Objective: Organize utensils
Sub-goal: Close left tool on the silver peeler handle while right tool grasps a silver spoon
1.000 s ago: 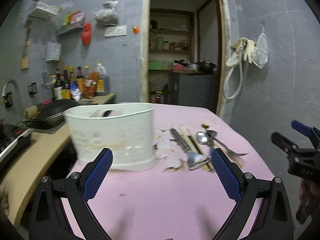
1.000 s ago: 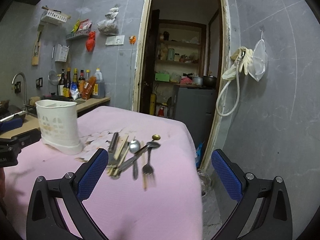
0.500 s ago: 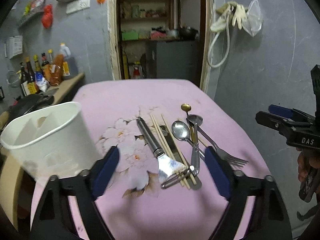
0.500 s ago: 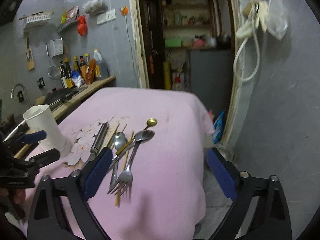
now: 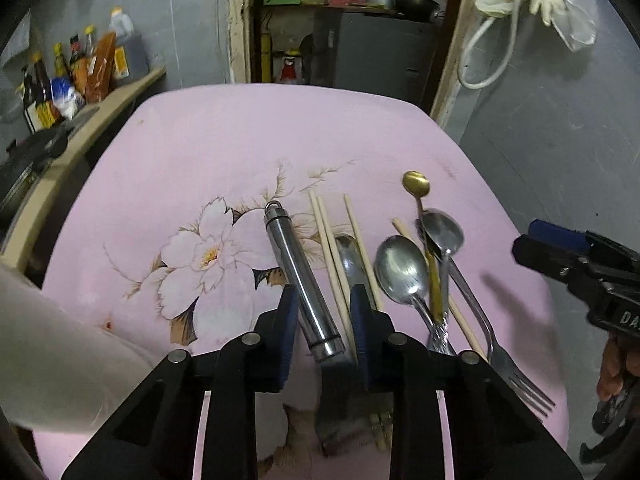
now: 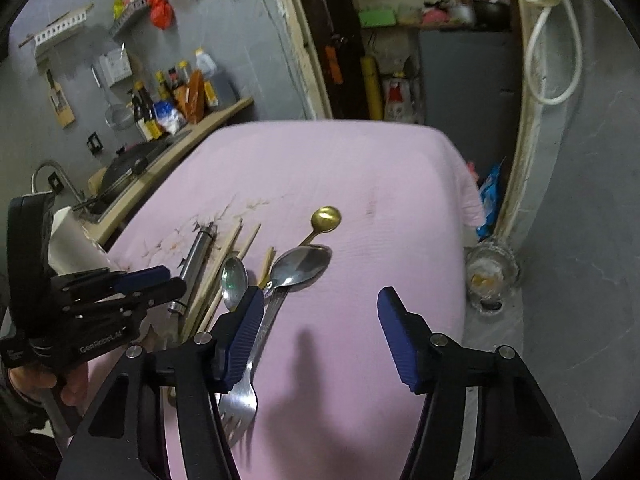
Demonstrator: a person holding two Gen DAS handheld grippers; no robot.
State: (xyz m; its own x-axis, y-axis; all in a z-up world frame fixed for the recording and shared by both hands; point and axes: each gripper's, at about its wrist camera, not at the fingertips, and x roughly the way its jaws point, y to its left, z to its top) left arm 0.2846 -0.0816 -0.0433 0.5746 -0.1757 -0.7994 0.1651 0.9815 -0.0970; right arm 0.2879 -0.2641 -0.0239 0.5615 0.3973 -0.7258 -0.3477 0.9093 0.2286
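Both hands just swung off the white holder (image 5: 52, 364) onto the utensil pile. Left hand-held gripper (image 5: 324, 320) has been closing around the steel-handled tool (image 5: 298, 272), not clearly pinching yet. Right hand-held gripper (image 6: 320, 332), also narrowing, half-spread, empty, beside the fork (image 6: 244, 392). First pickup looks imminent.

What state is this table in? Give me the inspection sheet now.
Surface: pink flowered cloth.
Job's things: steel-handled tool, chopsticks, spoons, gold spoon and fork heaped together; white holder at left.
Clutter: nothing seen.
Tongs: left tongs have just been closing about the tool's handle, grip unclear; right tongs have just been closing, nothing between.
Cables: white hose on the wall.
Surroundings: bottles on a counter, open doorway.
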